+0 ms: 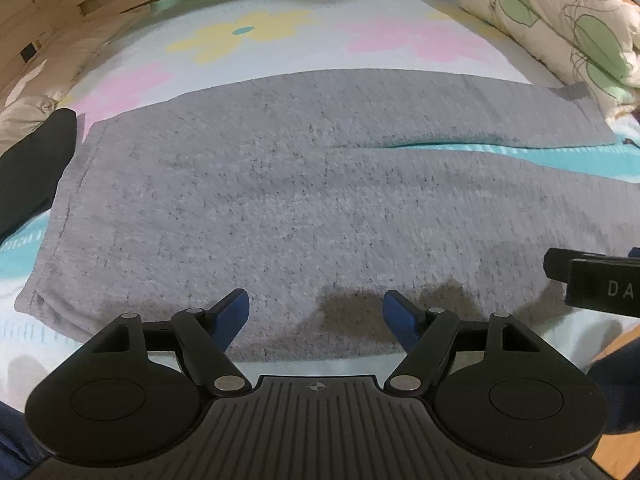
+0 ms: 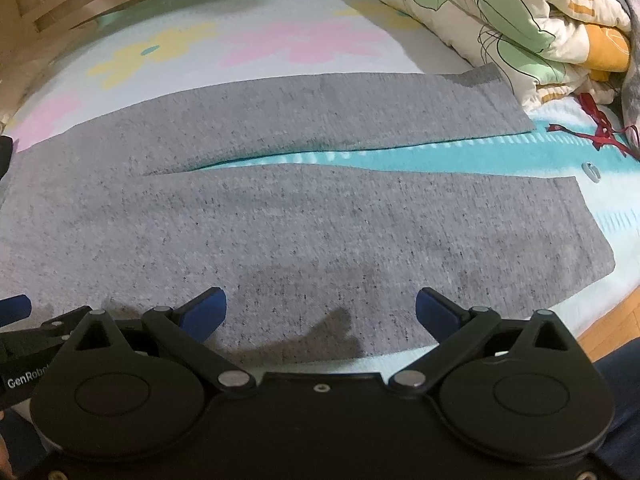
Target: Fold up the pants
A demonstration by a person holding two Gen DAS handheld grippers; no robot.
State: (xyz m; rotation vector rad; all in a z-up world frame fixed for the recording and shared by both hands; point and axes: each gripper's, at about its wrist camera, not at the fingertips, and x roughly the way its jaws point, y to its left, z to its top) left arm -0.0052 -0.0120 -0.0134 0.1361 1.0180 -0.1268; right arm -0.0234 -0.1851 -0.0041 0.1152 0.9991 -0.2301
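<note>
Grey pants point(image 1: 280, 200) lie flat on the bed, waistband at the left, both legs stretched to the right with a narrow gap between them; they also show in the right wrist view point(image 2: 300, 232). My left gripper point(image 1: 316, 312) is open and empty, just above the near edge of the pants close to the waist. My right gripper point(image 2: 321, 312) is open and empty over the near edge of the near leg. The right gripper's body shows at the right edge of the left wrist view point(image 1: 592, 276).
The bedsheet point(image 1: 256, 36) has pink and yellow flowers and a teal band. A folded floral quilt point(image 2: 520, 28) lies at the far right by the leg ends. A black item point(image 1: 36, 160) sits left of the waistband. A red string point(image 2: 600, 128) lies right. The wooden floor point(image 2: 608, 328) shows past the bed edge.
</note>
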